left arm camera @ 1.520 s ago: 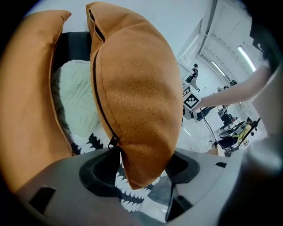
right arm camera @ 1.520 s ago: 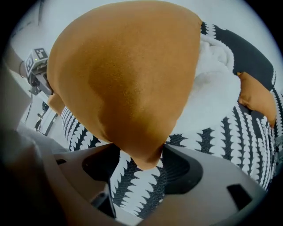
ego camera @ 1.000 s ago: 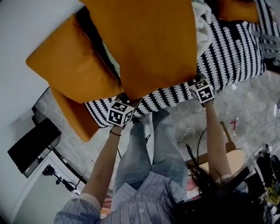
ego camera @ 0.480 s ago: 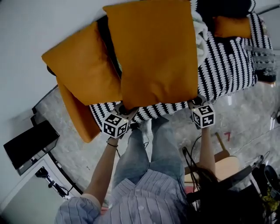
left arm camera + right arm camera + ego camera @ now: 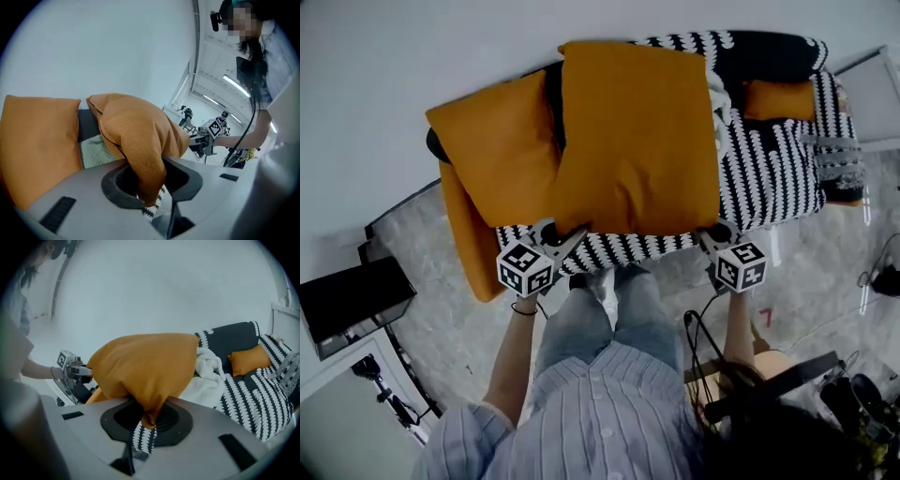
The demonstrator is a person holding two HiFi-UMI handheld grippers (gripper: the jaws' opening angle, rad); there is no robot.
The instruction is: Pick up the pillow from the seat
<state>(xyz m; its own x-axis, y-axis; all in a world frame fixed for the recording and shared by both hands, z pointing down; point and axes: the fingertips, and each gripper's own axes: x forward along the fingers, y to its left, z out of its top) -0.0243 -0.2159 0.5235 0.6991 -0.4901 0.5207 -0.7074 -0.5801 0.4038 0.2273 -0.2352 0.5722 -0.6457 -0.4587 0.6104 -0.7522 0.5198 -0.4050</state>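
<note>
Right claw (image 5: 711, 234) pinches one pillow (image 5: 637, 141) corner tight, left claw (image 5: 562, 236) is closing on the other — lift both together (no tugging), clear of the seat (image 5: 769, 169).

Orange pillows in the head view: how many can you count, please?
4: a large pillow in the middle, a second to its left, a third below that at the seat's left edge, a small pillow at far right. More may be hidden underneath.
</note>
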